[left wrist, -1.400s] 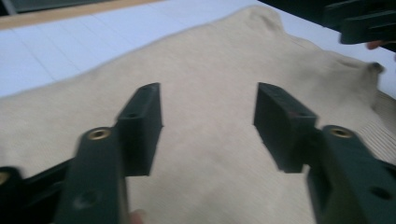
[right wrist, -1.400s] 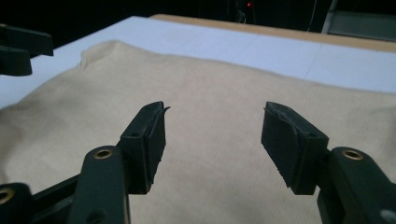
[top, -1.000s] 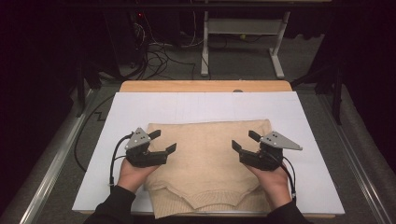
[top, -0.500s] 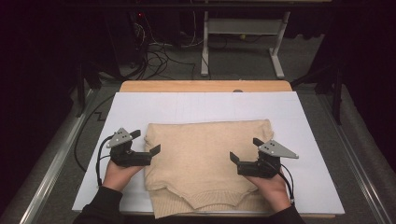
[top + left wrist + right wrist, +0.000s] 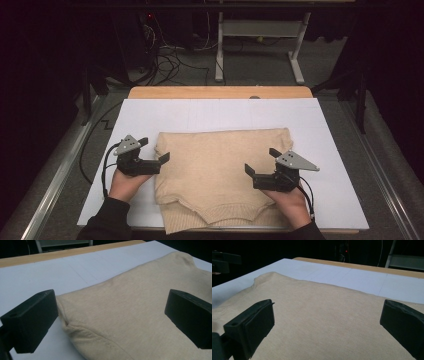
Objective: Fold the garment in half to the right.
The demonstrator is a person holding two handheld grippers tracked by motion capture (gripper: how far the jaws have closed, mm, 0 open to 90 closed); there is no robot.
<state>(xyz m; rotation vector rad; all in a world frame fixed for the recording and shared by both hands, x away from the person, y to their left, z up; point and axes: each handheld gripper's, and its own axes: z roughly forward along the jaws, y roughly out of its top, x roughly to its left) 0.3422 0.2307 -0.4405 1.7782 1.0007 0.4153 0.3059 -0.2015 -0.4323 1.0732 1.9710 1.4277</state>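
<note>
A folded beige sweater (image 5: pixel 215 165) lies flat on a white sheet (image 5: pixel 225 115), its ribbed hem toward the person. My left gripper (image 5: pixel 155 150) hovers at the sweater's left edge. Its jaws have just been opening and stand wide apart, pinching nothing. In the left gripper view (image 5: pixel 110 312) the folded corner of the sweater (image 5: pixel 125 305) lies below and between the jaws. My right gripper (image 5: pixel 261 161) sits over the sweater's right part, its jaws likewise just opened wide. In the right gripper view (image 5: pixel 327 320) the knit (image 5: pixel 324 302) lies flat under them, not pinched.
The sheet covers a wooden tabletop (image 5: pixel 220 92) whose far edge shows bare. Metal rails (image 5: pixel 55 175) run along both sides of the table. On the dark floor behind are cables (image 5: pixel 170 60) and a white desk frame (image 5: pixel 260 30).
The left gripper slid left, from over the sweater to its left edge. Both grippers' jaws spread wider. The right gripper stayed almost in place.
</note>
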